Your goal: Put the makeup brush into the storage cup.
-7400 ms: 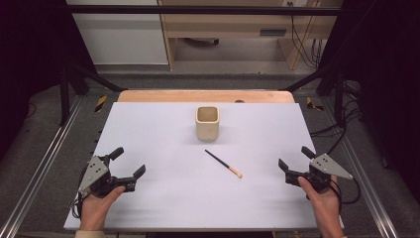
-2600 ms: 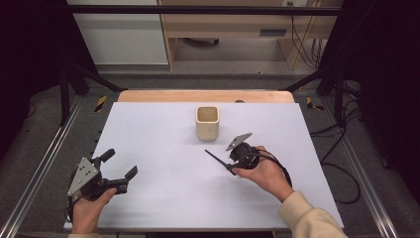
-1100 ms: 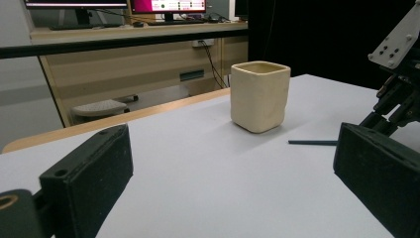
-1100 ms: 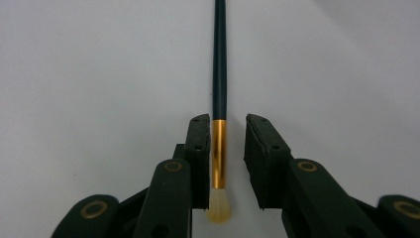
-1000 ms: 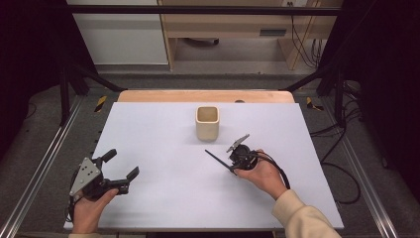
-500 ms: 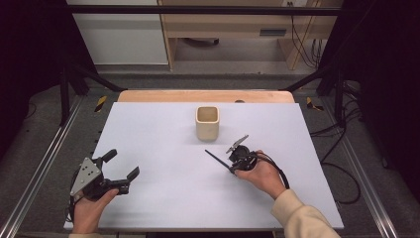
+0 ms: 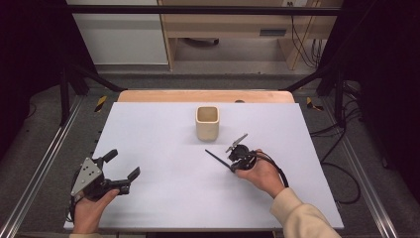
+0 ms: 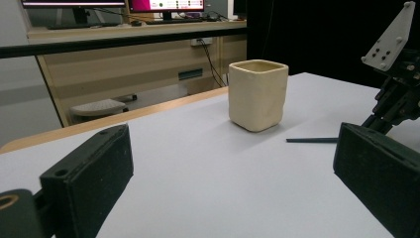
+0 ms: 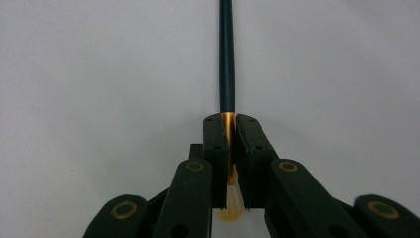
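A thin dark brush (image 7: 216, 159) with a gold ferrule lies on the white table sheet (image 7: 163, 144), in front of a cream square cup (image 7: 207, 122). My right gripper (image 7: 236, 163) is shut on the brush's gold end; in the right gripper view the dark handle (image 9: 226, 54) runs straight out from between the closed jaws of that gripper (image 9: 229, 124). My left gripper (image 7: 121, 171) is held open near the table's front left, nothing between its fingers (image 8: 94, 168). The left gripper view shows the cup (image 8: 258, 94), the brush handle (image 8: 311, 140) and the right gripper (image 8: 393, 106).
A wooden strip (image 7: 205, 95) edges the table's far side. Metal rails (image 7: 42, 171) run along both sides. Cables (image 7: 341, 171) lie at the right. A desk with monitors (image 8: 124, 7) stands beyond the table.
The right gripper came from the front right to the brush and closed on its gold end; over the last second it barely shifted. The left gripper has stayed put.
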